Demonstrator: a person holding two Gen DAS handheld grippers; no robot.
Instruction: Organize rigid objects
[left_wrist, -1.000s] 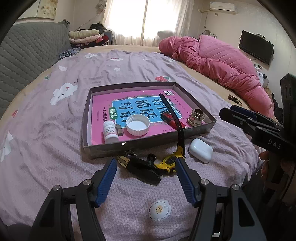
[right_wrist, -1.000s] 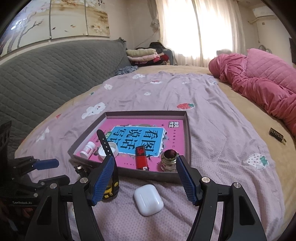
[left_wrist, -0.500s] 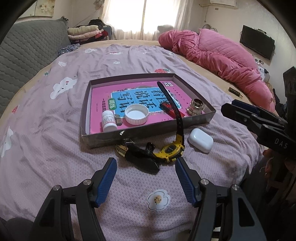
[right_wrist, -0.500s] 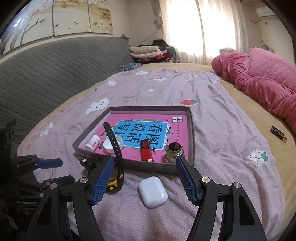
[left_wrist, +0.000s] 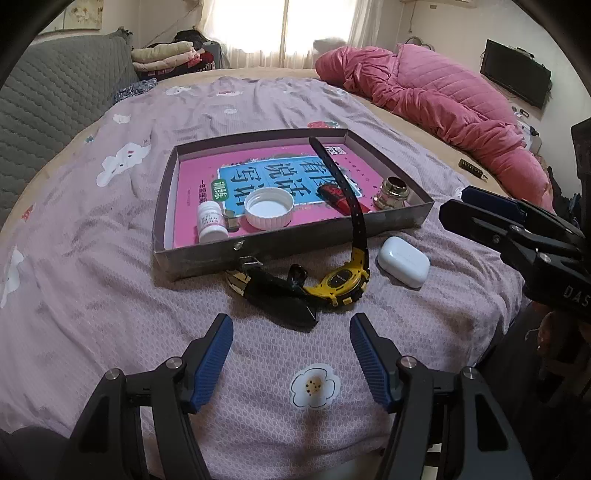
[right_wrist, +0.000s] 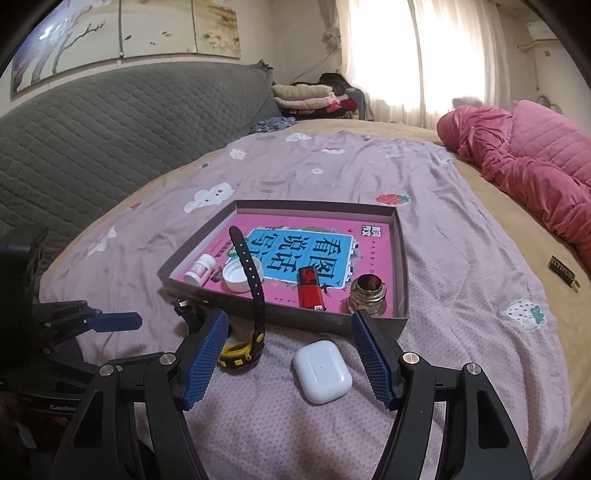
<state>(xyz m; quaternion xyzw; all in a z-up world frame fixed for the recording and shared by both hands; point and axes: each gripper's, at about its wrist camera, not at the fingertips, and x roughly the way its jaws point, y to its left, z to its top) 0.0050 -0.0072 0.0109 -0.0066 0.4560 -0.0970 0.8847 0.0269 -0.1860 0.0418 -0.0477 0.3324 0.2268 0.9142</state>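
A shallow grey box (left_wrist: 207, 258) (right_wrist: 400, 266) lies on the bed, lined with a pink book. Inside are a small white bottle (left_wrist: 211, 226) (right_wrist: 200, 268), a white lid (left_wrist: 269, 206) (right_wrist: 236, 273), a red lighter (left_wrist: 338, 197) (right_wrist: 311, 293) and a brass fitting (left_wrist: 392, 192) (right_wrist: 366, 291). In front of the box lie a yellow watch (left_wrist: 341, 282) (right_wrist: 240, 352) with its black strap rising over the box edge, a black folded object (left_wrist: 280, 295) and a white earbud case (left_wrist: 403, 261) (right_wrist: 321, 371). My left gripper (left_wrist: 291, 334) is open just short of the watch. My right gripper (right_wrist: 290, 332) is open above the earbud case.
A crumpled pink quilt (left_wrist: 436, 92) (right_wrist: 535, 162) lies at the right of the bed. A grey quilted headboard (right_wrist: 110, 122) runs along the left. Folded clothes (left_wrist: 166, 55) are stacked at the far end. A small dark tag (right_wrist: 563, 275) lies on the beige sheet at right.
Both views have shifted slightly: the box and loose objects sit a little higher and farther in each frame. Nothing on the bed has moved, and both grippers stay equally wide.
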